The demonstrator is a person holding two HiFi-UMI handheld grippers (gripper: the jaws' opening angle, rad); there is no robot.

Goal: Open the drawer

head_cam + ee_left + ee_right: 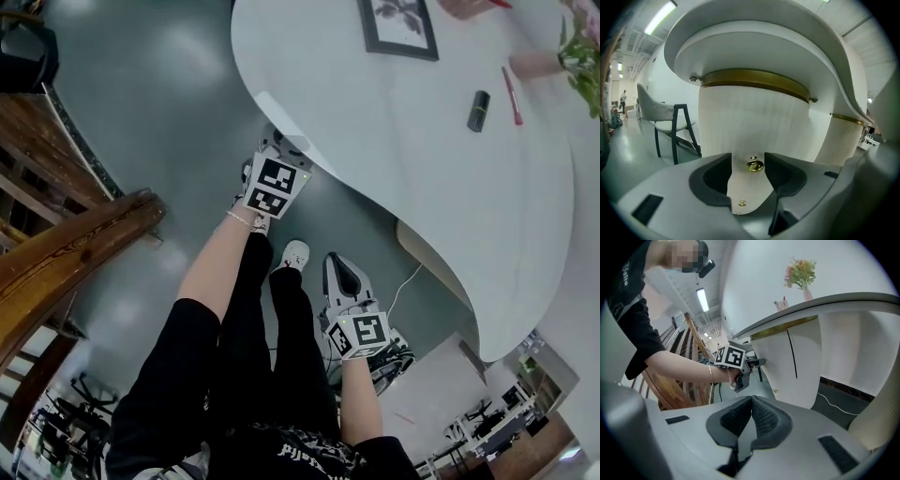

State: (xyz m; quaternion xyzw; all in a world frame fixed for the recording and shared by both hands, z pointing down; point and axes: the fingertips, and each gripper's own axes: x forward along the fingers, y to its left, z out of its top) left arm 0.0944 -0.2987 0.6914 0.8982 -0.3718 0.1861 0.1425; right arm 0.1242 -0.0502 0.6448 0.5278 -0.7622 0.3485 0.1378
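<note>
Left hand-held gripper (748, 159): jaws apart, round brass knob (755, 165) ahead between them
Right hand-held gripper (751, 400): jaws together, empty
Drawer front (754, 122): white, ribbed, curved
Nearby: dark-legged chair (670, 123)

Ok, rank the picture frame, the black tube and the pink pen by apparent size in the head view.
1. picture frame, clearly largest.
2. pink pen and black tube: too close to rank, the pen longer, the tube thicker.

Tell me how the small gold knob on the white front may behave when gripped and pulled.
The gold knob looks polished and rounded, so it may slip when gripped. It appears metal, fixed to the ribbed white front, so probably rigid, moving only with that front.
</note>
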